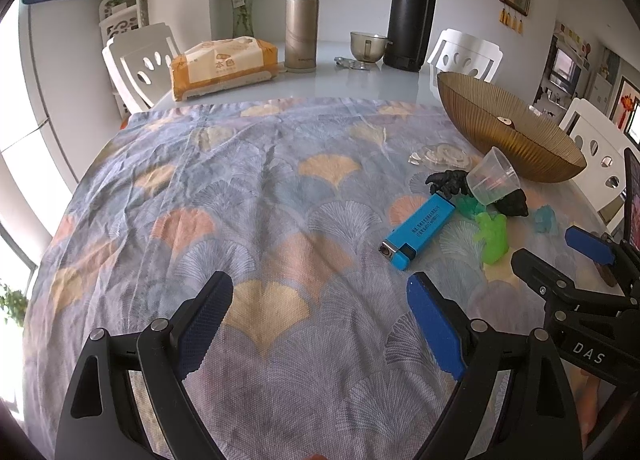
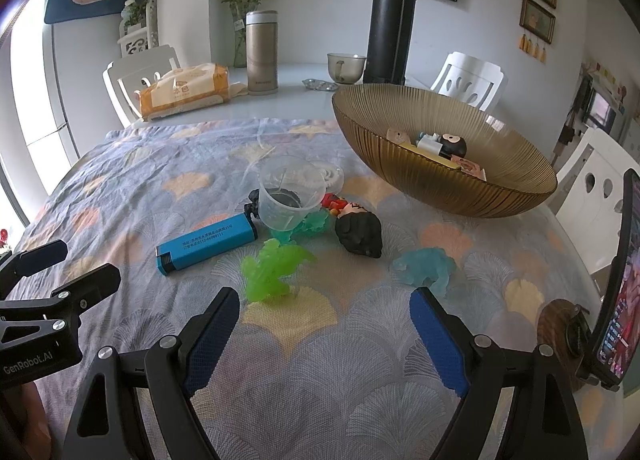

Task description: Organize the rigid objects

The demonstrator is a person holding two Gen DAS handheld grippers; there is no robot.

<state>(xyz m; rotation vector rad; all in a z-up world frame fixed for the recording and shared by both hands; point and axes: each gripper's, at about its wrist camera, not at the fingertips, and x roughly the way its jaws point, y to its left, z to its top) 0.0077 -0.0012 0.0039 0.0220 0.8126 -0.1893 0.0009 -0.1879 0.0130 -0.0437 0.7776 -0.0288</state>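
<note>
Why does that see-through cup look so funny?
The clear plastic cup is tipped over, leaning on the little toys by the blue lighter rather than standing on the cloth. The other toys lie scattered outside the amber bowl.

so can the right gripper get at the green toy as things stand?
Probably yes. The right gripper is open, and the green toy lies just ahead of it on the cloth, with nothing between; the blue lighter sits off to one side.

Black tool point(image 2: 324, 336) arms, blue pads, silver screws.
</note>
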